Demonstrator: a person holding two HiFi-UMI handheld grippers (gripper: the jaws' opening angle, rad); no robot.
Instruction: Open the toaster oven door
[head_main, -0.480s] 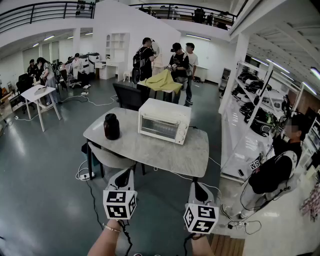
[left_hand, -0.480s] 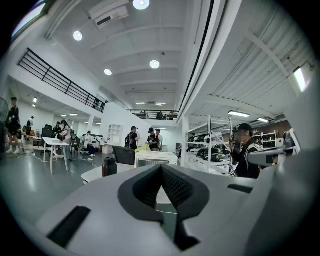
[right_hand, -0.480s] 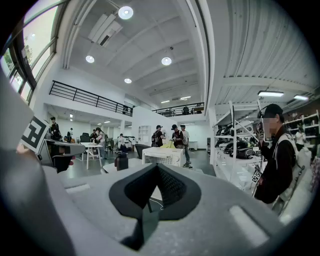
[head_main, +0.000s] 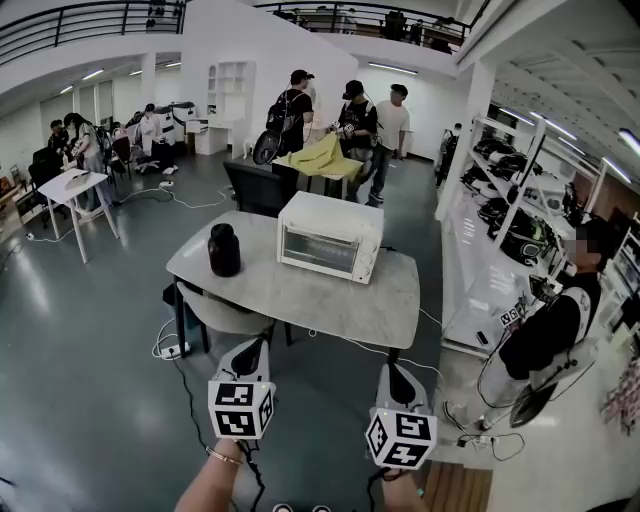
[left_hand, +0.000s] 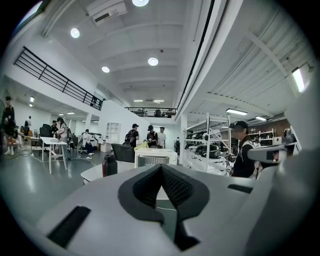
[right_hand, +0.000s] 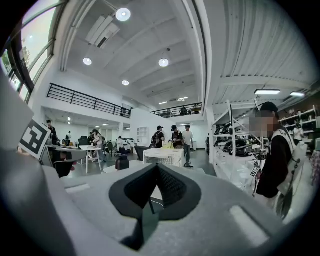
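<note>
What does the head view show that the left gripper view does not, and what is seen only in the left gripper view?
Only the head view: the marker cubes on the left gripper and the right gripper, and the light chair tucked under the table. Only the left gripper view: round ceiling lamps overhead, and that gripper's jaws, closed together with nothing between. Both: the white toaster oven, door shut, and the dark jar on the table.
</note>
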